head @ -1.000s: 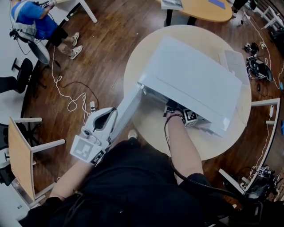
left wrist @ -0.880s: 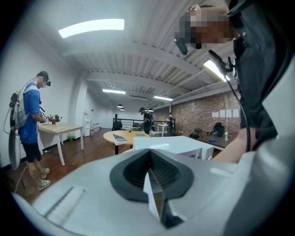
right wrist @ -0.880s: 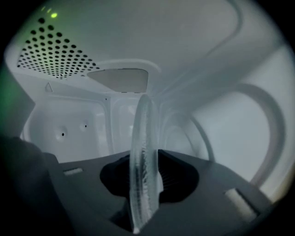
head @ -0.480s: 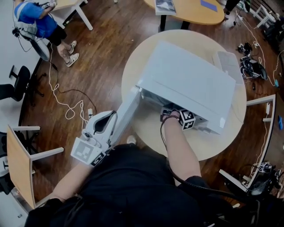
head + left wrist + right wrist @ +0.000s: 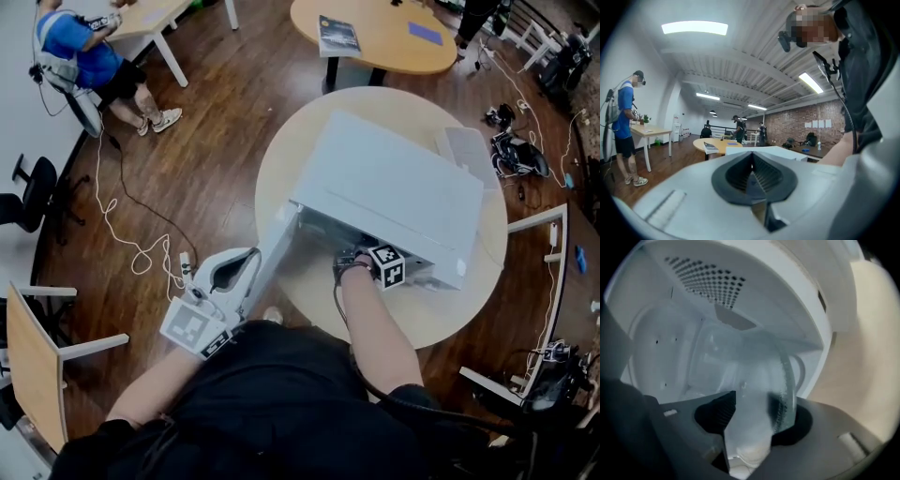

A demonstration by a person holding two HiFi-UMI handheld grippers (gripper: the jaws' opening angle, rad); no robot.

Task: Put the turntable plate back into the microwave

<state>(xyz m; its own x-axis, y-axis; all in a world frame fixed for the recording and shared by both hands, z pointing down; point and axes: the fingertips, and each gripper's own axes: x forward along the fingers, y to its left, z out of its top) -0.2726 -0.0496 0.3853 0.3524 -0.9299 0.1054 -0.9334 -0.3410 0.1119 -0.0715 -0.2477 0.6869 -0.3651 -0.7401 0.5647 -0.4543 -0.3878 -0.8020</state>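
White and boxy, the microwave point(image 5: 394, 183) sits on a round pale wooden table point(image 5: 441, 309) with its door point(image 5: 272, 246) swung open toward the person's left. The right gripper point(image 5: 352, 258) reaches into the mouth of the oven, its marker cube showing just outside the opening.

In the right gripper view, the glass turntable plate point(image 5: 754, 366) is already inside the cavity point(image 5: 703, 282), beneath the perforated ceiling. Its near rim stands between the jaws of the right gripper point(image 5: 752, 404), close against the jaw on the right of that view. These jaws have just been opening and now stand apart, no longer pinching the glass (which is clear enough for the far jaw to be seen through it). Whether the plate lies flat on the oven floor cannot be told.

The left gripper point(image 5: 246, 261) hangs beside the outer edge of the open door. In its own view, the left gripper point(image 5: 751, 169) has its jaws pressed together with nothing between them.

A person in a blue top point(image 5: 80, 52) stands by a desk at the far edge of the wooden floor.
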